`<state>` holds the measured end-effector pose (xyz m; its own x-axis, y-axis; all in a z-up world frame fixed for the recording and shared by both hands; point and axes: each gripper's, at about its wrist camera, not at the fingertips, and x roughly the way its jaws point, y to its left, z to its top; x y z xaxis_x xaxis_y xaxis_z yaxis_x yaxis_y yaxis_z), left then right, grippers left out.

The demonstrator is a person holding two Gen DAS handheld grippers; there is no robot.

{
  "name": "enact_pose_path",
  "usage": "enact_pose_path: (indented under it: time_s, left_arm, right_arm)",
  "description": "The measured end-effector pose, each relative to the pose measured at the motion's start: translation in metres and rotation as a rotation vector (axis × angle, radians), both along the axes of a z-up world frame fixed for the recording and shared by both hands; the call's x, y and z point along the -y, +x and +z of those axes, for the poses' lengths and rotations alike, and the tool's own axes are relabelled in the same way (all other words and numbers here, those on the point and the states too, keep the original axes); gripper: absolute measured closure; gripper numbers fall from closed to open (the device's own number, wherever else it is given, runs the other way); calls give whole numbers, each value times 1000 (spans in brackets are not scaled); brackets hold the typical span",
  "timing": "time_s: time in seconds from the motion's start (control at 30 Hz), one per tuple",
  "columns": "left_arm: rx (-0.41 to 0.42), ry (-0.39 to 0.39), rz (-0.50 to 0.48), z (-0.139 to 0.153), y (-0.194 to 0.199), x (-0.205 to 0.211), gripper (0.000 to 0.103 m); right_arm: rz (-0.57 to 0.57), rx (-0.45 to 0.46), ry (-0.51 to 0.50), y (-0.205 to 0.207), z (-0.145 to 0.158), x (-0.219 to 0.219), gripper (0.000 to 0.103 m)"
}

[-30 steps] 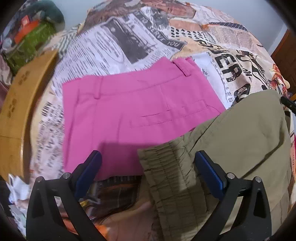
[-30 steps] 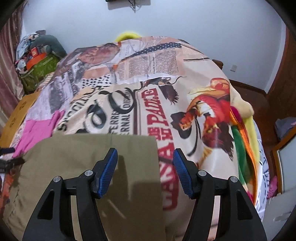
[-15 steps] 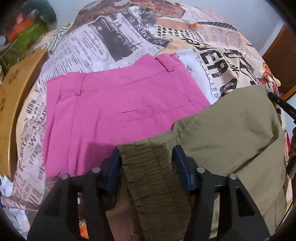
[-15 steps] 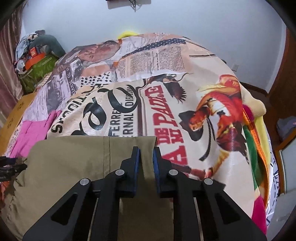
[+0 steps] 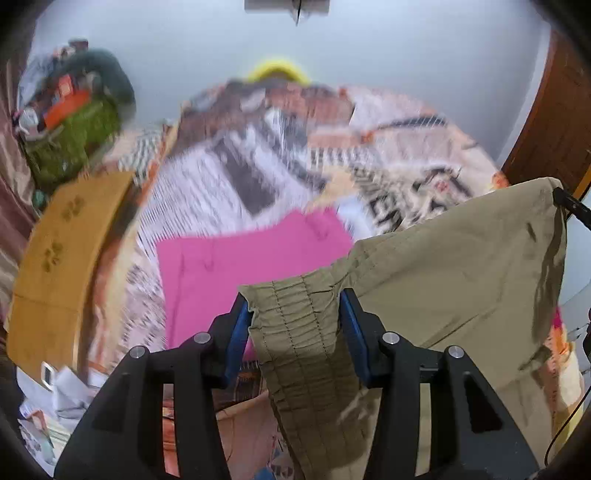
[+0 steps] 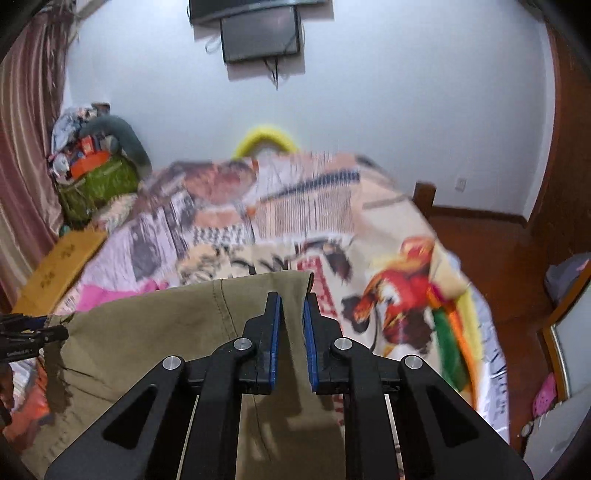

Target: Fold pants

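Note:
Olive-green pants [image 5: 454,273] hang lifted above the bed, stretched between my two grippers. My left gripper [image 5: 295,317] is shut on their gathered elastic waistband [image 5: 303,332]. My right gripper [image 6: 291,321] is shut on the opposite corner of the olive pants [image 6: 155,332]; its black tip shows at the right edge of the left wrist view [image 5: 569,205]. Folded pink pants [image 5: 236,269] lie flat on the bed beyond the left gripper, and show as a pink strip in the right wrist view [image 6: 110,293].
The bed has a printed newspaper-and-rooster bedspread [image 6: 369,236]. A wooden board [image 5: 62,251] lies along its left side, with a green bag and clutter [image 6: 96,177] in the far left corner. A wall screen [image 6: 260,35] hangs above. Wooden floor [image 6: 491,251] is to the right.
Both grippers closed on the olive pants, then raised them off the bed. Both cameras have tilted up and now show the wall.

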<state>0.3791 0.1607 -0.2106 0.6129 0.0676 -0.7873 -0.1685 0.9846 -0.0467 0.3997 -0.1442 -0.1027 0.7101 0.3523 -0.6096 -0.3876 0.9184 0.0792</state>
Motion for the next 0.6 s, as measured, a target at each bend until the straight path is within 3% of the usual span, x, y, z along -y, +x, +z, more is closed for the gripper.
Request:
enact_pose_path:
  time_s: [0.1,0.27,0.6]
  left_arm:
    - [59,12,-13,32,-14,5,55]
    - [103,37,-26,61,-38,16,55]
    - [67,44,-50,57,-87,31,56]
  right_arm:
    - [-8,40,21,-12,23,8,92]
    - [-7,64,64,-42,52,22,93]
    - [30,31,83,-108,48,40,93]
